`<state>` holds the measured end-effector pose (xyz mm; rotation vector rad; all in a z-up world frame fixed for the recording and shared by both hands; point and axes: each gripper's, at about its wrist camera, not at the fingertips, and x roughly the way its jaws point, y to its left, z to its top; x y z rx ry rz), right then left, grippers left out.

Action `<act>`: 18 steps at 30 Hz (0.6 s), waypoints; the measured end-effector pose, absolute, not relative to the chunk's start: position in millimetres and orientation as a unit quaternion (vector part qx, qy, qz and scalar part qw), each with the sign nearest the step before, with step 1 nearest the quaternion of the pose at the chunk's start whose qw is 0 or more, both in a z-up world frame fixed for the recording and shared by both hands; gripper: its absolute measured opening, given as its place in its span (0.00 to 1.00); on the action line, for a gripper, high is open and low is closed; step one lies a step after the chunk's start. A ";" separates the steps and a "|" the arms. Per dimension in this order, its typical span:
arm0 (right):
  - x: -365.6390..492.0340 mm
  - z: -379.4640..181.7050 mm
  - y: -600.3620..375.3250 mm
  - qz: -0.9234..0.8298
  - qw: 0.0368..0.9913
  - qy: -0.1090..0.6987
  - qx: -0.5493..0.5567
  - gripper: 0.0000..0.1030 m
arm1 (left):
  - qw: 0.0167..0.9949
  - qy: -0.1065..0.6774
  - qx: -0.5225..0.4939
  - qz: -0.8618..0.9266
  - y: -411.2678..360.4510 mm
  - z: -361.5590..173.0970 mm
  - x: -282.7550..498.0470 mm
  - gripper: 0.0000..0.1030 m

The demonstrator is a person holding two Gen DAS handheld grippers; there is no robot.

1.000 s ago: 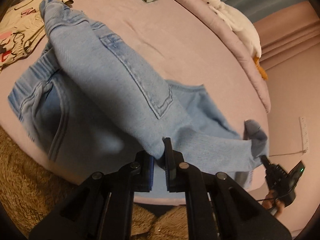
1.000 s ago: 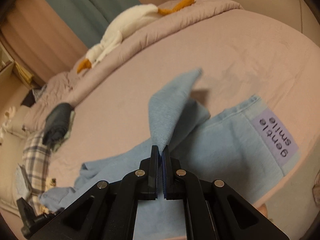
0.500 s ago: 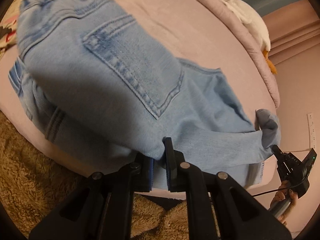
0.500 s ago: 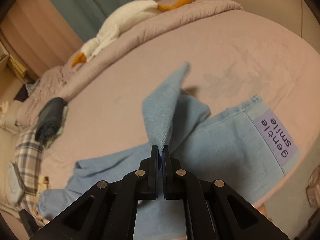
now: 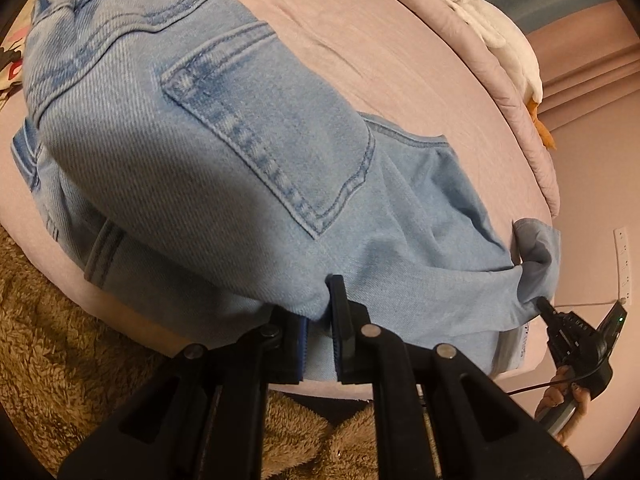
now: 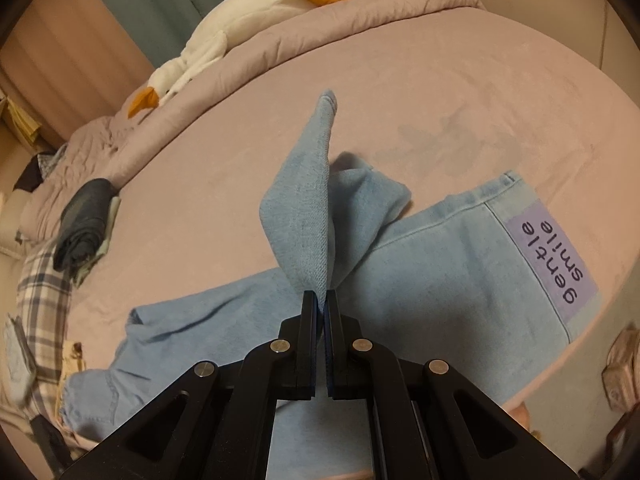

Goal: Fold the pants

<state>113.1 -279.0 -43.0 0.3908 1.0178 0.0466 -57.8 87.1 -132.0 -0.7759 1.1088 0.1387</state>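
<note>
While a second ago the seat of the pants hung smaller and farther off in my left view, it now fills most of that view, lowered close over the layer beneath, with the back pocket [image 5: 276, 136] facing me. The bed [image 6: 460, 80], the largest thing here, carries one pair of light blue pants [image 5: 192, 160] along its near edge; their seat lies left, and the one leg I can see runs right to a hem with a lilac label [image 6: 550, 256]. One white plush goose [image 6: 240, 28] lies along the far ridge of the quilt. One rolled dark garment [image 6: 86, 224] sits far left, well apart from the pants. A brown fleecy blanket [image 5: 60, 340] lies below the bed's near edge. My left gripper [image 5: 320, 312] is clenched on a fold of the seat. My right gripper [image 6: 322, 300] is clamped on a fold of the leg that stands up in a peak, much as before. I count two grippers, both gripping denim. Beyond the pants the sheet is bare toward the quilt; the near edge is close under both grippers.
</note>
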 end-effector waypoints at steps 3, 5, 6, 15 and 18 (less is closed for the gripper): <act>111.1 -50.0 -285.5 0.019 0.847 0.494 0.195 0.03 | 0.778 0.512 -0.357 0.065 87.3 -131.1 -58.2 0.11; 109.8 -52.1 -286.6 0.021 0.847 0.493 0.197 0.03 | 0.780 0.510 -0.356 0.065 87.2 -129.2 -58.1 0.10; 109.4 -52.3 -285.8 0.022 0.848 0.491 0.197 0.03 | 0.780 0.510 -0.357 0.065 87.0 -129.0 -57.4 0.09; 103.0 -33.7 -289.6 0.040 0.868 0.452 0.202 0.03 | 0.786 0.499 -0.361 0.050 89.5 -122.1 -58.3 0.09; 96.2 -36.9 -296.6 0.034 0.866 0.454 0.209 0.03 | 0.784 0.505 -0.358 0.048 89.4 -125.3 -57.5 0.10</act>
